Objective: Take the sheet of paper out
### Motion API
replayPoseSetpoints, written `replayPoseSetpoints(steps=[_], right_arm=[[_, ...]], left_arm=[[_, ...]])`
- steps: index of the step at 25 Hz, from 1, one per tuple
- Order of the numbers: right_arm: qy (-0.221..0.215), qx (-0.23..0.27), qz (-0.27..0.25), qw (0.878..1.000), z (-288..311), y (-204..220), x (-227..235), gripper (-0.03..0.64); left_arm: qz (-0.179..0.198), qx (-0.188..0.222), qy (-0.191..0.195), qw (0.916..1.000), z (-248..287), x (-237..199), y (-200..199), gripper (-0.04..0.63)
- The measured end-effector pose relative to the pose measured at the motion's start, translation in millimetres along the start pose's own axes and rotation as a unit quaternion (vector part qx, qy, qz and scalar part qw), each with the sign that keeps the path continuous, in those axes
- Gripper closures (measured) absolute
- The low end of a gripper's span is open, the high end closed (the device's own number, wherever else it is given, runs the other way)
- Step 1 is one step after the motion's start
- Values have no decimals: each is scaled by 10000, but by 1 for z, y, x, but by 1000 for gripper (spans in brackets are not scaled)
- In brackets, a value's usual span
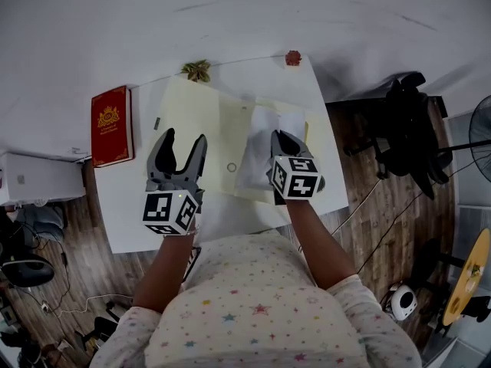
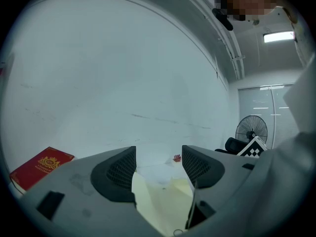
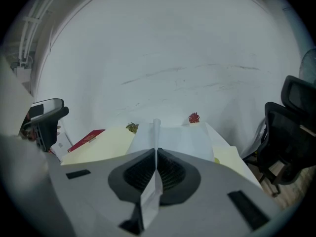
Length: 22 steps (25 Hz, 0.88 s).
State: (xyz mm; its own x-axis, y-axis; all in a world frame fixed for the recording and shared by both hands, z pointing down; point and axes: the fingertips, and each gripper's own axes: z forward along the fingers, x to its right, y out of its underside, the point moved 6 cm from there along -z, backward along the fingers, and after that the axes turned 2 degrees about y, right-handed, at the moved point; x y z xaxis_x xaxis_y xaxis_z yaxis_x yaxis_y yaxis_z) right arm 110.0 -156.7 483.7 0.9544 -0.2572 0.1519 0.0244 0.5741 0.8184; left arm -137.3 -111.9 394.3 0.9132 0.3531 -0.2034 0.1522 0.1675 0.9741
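A pale yellow envelope [image 1: 196, 121] lies open on the white table [image 1: 138, 213], its flap folded out to the left. A white sheet of paper [image 1: 265, 140] rises from it, and my right gripper [image 1: 285, 146] is shut on its edge. In the right gripper view the sheet [image 3: 182, 139] runs up from between the closed jaws of that gripper [image 3: 156, 169], buckled into a ridge. My left gripper [image 1: 182, 146] hovers open over the envelope's left part, holding nothing. The left gripper view has the envelope [image 2: 165, 201] below that open gripper [image 2: 159, 171].
A red book [image 1: 111, 125] lies at the table's left edge. A small green plant [image 1: 197, 70] and a red flower [image 1: 293, 57] sit at the far edge by the wall. A black office chair [image 1: 406, 129] stands right of the table, with a fan [image 2: 251, 131] beyond.
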Motion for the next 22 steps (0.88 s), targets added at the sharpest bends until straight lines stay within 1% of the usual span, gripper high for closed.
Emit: replayPoseSetpoints(steps=[14, 22], right_arm=[[56, 547, -68, 9985, -15, -27, 9, 606], [93, 779, -101, 9969, -25, -41, 11, 606]], left_arm=[[64, 160, -29, 9998, -8, 8, -14, 324], [94, 260, -47, 9996, -12, 10, -23, 324]])
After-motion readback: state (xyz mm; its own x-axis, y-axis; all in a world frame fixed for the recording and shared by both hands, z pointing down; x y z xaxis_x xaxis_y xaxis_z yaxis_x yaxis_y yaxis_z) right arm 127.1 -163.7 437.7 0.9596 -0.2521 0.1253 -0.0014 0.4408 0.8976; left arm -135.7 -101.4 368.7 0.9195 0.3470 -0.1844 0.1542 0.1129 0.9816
